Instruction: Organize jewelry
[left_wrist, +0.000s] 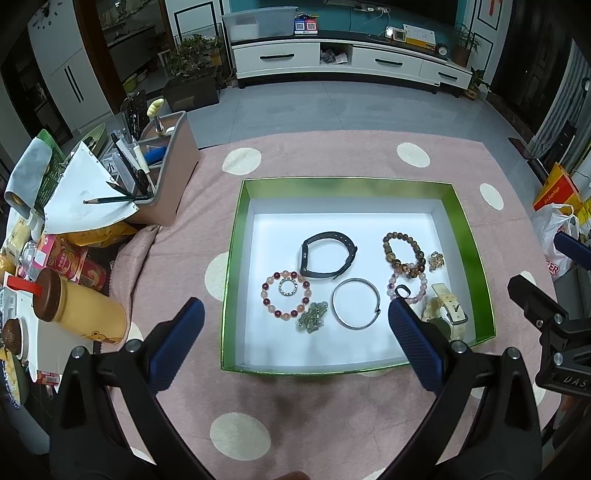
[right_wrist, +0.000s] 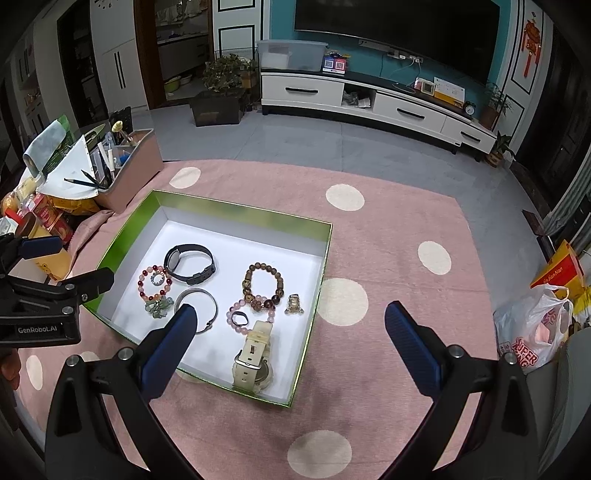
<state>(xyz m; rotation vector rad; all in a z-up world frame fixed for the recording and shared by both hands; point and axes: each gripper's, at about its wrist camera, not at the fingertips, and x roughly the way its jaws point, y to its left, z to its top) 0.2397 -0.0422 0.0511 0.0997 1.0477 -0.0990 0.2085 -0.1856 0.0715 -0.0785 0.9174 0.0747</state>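
Observation:
A green-walled box (left_wrist: 236, 258) (right_wrist: 321, 266) with a white floor lies on the pink spotted cloth. Inside it lie a black band (left_wrist: 328, 254) (right_wrist: 190, 264), a red-and-pink bead bracelet (left_wrist: 286, 295) (right_wrist: 153, 282), a silver bangle (left_wrist: 356, 302) (right_wrist: 201, 306), a brown bead bracelet (left_wrist: 404, 253) (right_wrist: 264, 286), a pale pink bracelet (right_wrist: 251, 314), a cream watch (left_wrist: 448, 308) (right_wrist: 255, 354), a gold charm (right_wrist: 294, 304) and a green trinket (left_wrist: 312, 317). My left gripper (left_wrist: 295, 310) hovers open over the box's near edge. My right gripper (right_wrist: 290, 314) hangs open over the box's right wall. Neither holds anything.
A brown organiser (left_wrist: 168, 162) with pens and a paper sheet stands left of the box. A yellow cup (left_wrist: 79, 306) and snack packs crowd the left edge. A plastic bag (right_wrist: 532, 332) and an orange box (right_wrist: 557, 266) lie at the right. Bare pink cloth (right_wrist: 388, 221) stretches behind and right of the box.

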